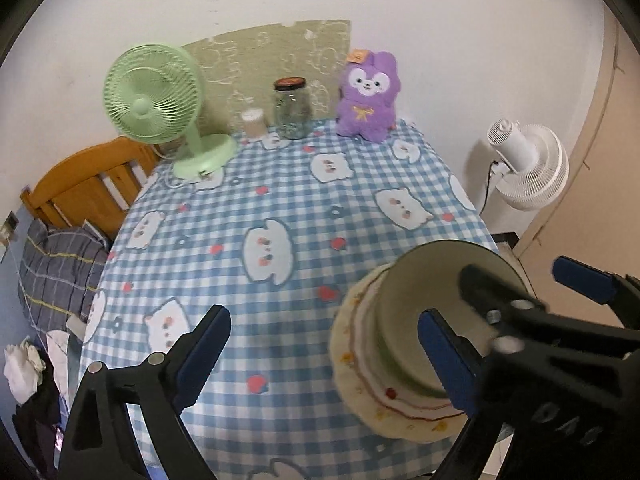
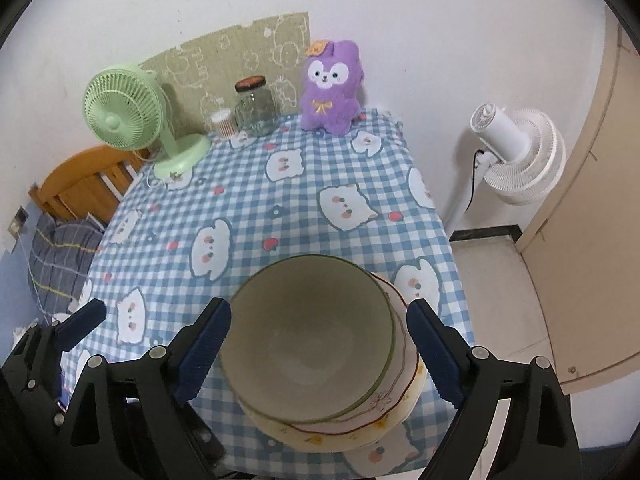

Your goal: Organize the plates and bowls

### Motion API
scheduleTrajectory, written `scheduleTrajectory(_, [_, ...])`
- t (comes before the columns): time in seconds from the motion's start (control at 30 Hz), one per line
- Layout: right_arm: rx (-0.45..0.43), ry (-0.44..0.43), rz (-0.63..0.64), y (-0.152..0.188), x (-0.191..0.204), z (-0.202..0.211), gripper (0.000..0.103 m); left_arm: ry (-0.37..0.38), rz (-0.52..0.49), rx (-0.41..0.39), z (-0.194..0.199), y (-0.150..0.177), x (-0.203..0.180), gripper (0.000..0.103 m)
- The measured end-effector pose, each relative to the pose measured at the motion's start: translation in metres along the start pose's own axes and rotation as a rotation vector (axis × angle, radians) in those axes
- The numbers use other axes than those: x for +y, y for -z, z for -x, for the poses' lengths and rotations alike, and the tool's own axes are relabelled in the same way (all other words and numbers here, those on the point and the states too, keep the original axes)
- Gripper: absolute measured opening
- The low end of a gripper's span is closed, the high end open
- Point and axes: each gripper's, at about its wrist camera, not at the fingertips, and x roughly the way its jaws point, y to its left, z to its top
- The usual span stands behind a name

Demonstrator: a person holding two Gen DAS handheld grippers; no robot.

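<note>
Both grippers hang wide open, gripping nothing. Between the right gripper [image 2: 318, 348]'s spread fingers, clear of both pads, sits the green bowl [image 2: 308, 340], stacked in the patterned plate [image 2: 404, 392] on the checked tablecloth [image 2: 248, 216]. The left gripper [image 1: 320, 356] hovers with that stack just inside its right finger, possibly overlapping; the blur hides it.

Green-rimmed bowl [image 2: 308, 340], upright & empty, sits on cream plate [image 2: 400, 408] w/ red line & small motifs, near front-right edge of checked worktop [image 2: 240, 208].
</note>
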Motion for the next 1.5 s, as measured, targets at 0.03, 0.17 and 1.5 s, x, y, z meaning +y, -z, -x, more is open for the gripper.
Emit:
scheduleTrajectory(0.03, [-0.010,0.005,0.002,0.001,0.003,0.004,0.091,-0.002,0.004,-0.003,0.002,0.001,0.004,0.096])
scheduleTrajectory(0.17, [-0.048,0.016,0.004,0.008,0.018,0.021,0.091,-0.022,0.037,-0.042,0.019,0.005,0.028,0.096])
scheduleTrajectory(1.5, [-0.238,0.060,-0.013,0.097,0.093,0.094,0.092,-0.019,0.011,-0.228,0.094,0.079,0.122,0.096])
